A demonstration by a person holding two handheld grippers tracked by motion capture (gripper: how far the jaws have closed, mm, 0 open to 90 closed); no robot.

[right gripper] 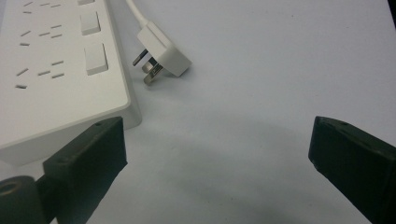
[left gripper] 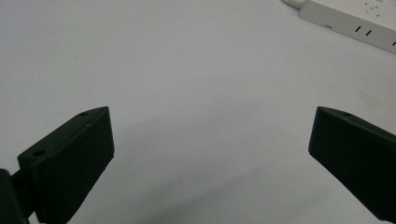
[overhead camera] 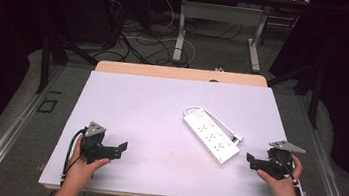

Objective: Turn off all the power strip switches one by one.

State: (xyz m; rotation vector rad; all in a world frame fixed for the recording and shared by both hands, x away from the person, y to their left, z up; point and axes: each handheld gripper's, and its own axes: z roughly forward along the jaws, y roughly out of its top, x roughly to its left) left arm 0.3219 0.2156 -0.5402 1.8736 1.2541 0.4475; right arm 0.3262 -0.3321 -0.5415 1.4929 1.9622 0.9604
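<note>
start of the approach, as i read it: white power strip (overhead camera: 210, 138) lies right of centre on the tabletop (overhead camera: 141, 104), its plug (right gripper: 161, 57) loose just beside it, cord looped round the far end. right hand-held gripper (overhead camera: 256, 163) sits near the strip's near end, jaws wide, holding nothing. left hand-held gripper (overhead camera: 114, 150) well apart, likewise wide and empty. next move likely calls for the right one to close in on strip or plug.

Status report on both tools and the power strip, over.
Left tool open, empty. Right tool open, empty, beside power strip. Strip flat on table, plug loose beside it. Nothing between.
</note>
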